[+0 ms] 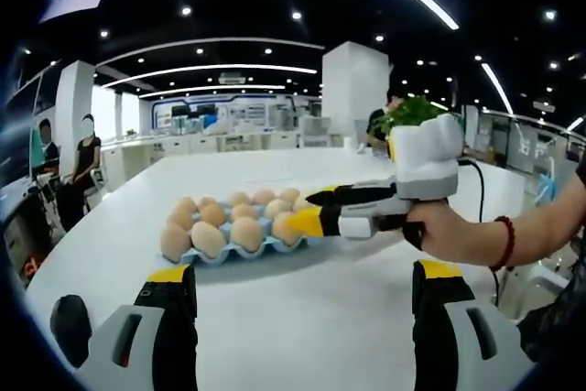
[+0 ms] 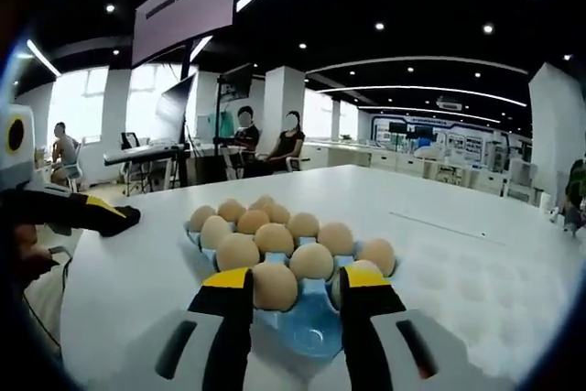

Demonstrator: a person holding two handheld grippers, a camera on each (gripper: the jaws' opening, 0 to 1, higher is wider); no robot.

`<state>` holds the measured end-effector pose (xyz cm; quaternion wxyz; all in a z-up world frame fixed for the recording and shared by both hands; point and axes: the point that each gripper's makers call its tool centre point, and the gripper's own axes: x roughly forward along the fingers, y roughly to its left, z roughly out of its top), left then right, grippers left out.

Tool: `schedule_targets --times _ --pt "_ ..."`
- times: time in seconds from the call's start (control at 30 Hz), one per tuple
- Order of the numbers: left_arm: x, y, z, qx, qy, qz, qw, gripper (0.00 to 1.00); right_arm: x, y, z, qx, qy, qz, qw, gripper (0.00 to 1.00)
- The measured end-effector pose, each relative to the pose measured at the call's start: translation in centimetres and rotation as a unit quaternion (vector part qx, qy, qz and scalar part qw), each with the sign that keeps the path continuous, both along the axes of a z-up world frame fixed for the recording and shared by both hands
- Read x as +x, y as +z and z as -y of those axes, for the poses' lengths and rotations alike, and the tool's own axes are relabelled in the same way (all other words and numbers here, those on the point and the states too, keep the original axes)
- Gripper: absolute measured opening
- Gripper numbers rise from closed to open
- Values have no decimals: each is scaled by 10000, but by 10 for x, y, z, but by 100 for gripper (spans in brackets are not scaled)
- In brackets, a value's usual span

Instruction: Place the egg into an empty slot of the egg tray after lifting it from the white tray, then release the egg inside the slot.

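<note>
Here I have the right gripper hanging just over the near edge of the blue egg tray, jaws spread and holding nothing, with one egg between its tips. Ahead of my left gripper, also spread and empty, the same tray sits on the white worktop, well beyond its tips.
</note>
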<state>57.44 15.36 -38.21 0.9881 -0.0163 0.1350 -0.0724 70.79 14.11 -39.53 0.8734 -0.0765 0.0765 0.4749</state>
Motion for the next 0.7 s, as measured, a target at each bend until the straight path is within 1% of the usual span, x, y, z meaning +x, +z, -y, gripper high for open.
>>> schedule_targets --times 0.03,0.13,0.3,0.37,0.43,0.5,0.67,0.7 --pt "0 0 0 -10 9 16 10000 100 1 1 1 -8 -18 8 10000 39" --pt "3 0 -8 -34 20 4 10000 100 2 7 9 -13 -61 106 9999 39" --pt "5 1 -14 -29 2 24 10000 100 4 14 23 -28 -169 161 9997 39" --pt "6 0 -15 -22 2 14 10000 100 6 14 28 -84 -198 196 9996 39" --pt "6 -1 -16 -12 5 -7 10000 100 6 15 32 -50 -203 160 9997 39" --pt "5 -1 -15 -9 -10 3 10000 100 6 14 38 -35 -213 129 9997 39" --pt "5 -2 -11 -7 -50 -5 10000 100 8 14 54 -81 -344 164 9992 39" --pt "5 -2 -11 -2 -55 -11 10000 100 10 15 58 -66 -390 102 9992 39"
